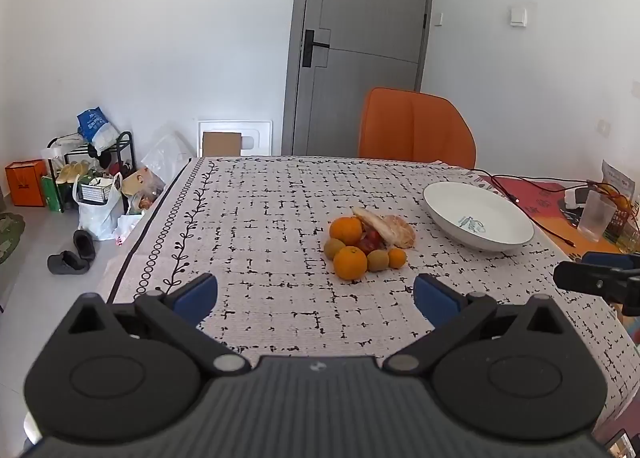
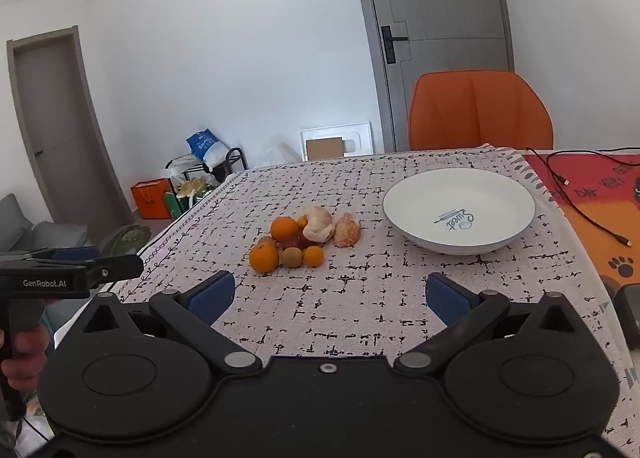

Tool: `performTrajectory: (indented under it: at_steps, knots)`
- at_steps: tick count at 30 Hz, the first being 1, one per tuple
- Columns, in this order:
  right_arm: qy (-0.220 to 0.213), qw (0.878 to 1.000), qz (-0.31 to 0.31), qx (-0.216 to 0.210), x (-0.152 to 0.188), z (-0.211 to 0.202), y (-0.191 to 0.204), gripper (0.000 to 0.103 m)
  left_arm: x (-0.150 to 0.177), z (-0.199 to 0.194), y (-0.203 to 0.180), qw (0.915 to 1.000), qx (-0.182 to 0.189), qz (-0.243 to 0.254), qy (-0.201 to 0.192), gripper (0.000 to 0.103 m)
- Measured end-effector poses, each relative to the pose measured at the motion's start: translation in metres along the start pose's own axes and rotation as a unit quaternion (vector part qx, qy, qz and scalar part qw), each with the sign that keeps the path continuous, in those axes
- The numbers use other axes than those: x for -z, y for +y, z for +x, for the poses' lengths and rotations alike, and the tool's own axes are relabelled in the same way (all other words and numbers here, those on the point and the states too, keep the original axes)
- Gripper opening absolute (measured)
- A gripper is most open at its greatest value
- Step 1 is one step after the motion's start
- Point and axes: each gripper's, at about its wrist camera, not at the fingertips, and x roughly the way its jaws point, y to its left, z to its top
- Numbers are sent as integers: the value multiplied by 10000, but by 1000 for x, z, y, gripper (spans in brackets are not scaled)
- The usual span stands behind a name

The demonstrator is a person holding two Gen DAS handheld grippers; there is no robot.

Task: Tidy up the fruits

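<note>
Nothing is picked yet: both the left gripper [image 1: 316,298] and right gripper [image 2: 330,296] hang with fingers wide and empty, near the fruit pile [image 2: 302,240], so next one must close on a fruit for the white bowl [image 2: 496,246] to its right on the bench [image 2: 360,310].

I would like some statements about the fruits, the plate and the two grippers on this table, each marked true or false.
1. The white plate has fruit in it. False: it holds nothing; the fruit pile lies on the tablecloth beside it.
2. Both grippers are open. True: the left gripper and the right gripper have their jaws spread wide, with nothing between them.
3. The pile includes a peeled citrus fruit. True.
4. The right gripper is holding an orange. False: both large oranges are in the pile.
5. An orange chair stands behind the far edge of the table. True.
</note>
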Motion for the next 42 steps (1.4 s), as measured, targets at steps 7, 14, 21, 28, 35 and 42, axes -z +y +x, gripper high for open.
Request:
performTrajectory:
  at_steps: [7, 14, 21, 28, 35, 42]
  knots:
    - [-13, 10000, 60, 62, -3, 7, 3, 103, -3, -2, -1, 10000, 5, 39, 47, 103]
    - [68, 9999, 84, 96, -8, 3, -1, 103, -2, 0, 2, 10000, -35, 2, 59, 103]
    - [139, 9998, -11, 138, -4, 4, 2, 103, -1, 2, 1, 9999, -54, 16, 110, 103]
    - [153, 9997, 66, 175, -1, 3, 1, 103, 0, 0, 1, 9999, -15, 13, 113, 103]
    - [158, 9998, 4, 154, 0, 2, 5, 103, 1, -2, 2, 10000, -17, 19, 84, 103]
    - [112, 9998, 22, 150, 4, -2, 5, 103, 4, -3, 0, 9999, -29, 66, 86, 103]
